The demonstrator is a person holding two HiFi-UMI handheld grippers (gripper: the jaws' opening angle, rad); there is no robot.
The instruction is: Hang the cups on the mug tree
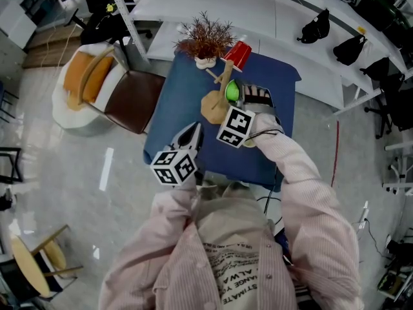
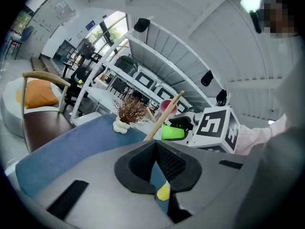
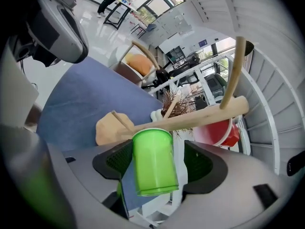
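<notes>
The right gripper (image 3: 158, 148) has its jaws apart around a bright green plastic cup (image 3: 152, 161). The cup lies lengthwise between the pads, against one pad and with a strip of daylight at the other, so it is not clamped. Its far end sits right at the slanted stem of the pale wooden mug tree (image 3: 190, 118), which crosses the right gripper view just above it. One thin peg (image 3: 233, 75) rises from that stem off to the side.

A red plastic cup (image 1: 239, 53) already hangs at the far upper end of the tree, close behind the green one. Just beyond the tree stands a tuft of rust-brown dried twigs in a small white vase (image 1: 205, 42) (crowding that far side). The tree's round base (image 1: 215, 106) rests on the blue cloth-covered table (image 1: 184, 95).

The left gripper (image 2: 155, 144) has its jaws together on nothing, and it hovers over the near edge of the table, beside the right gripper's marker cube and clear of the tree.

Left of the table is a chair with a brown seat (image 1: 132, 99) and an orange cushion (image 1: 84, 76). Behind it run long white benches with black bags (image 1: 314, 26) on them.
</notes>
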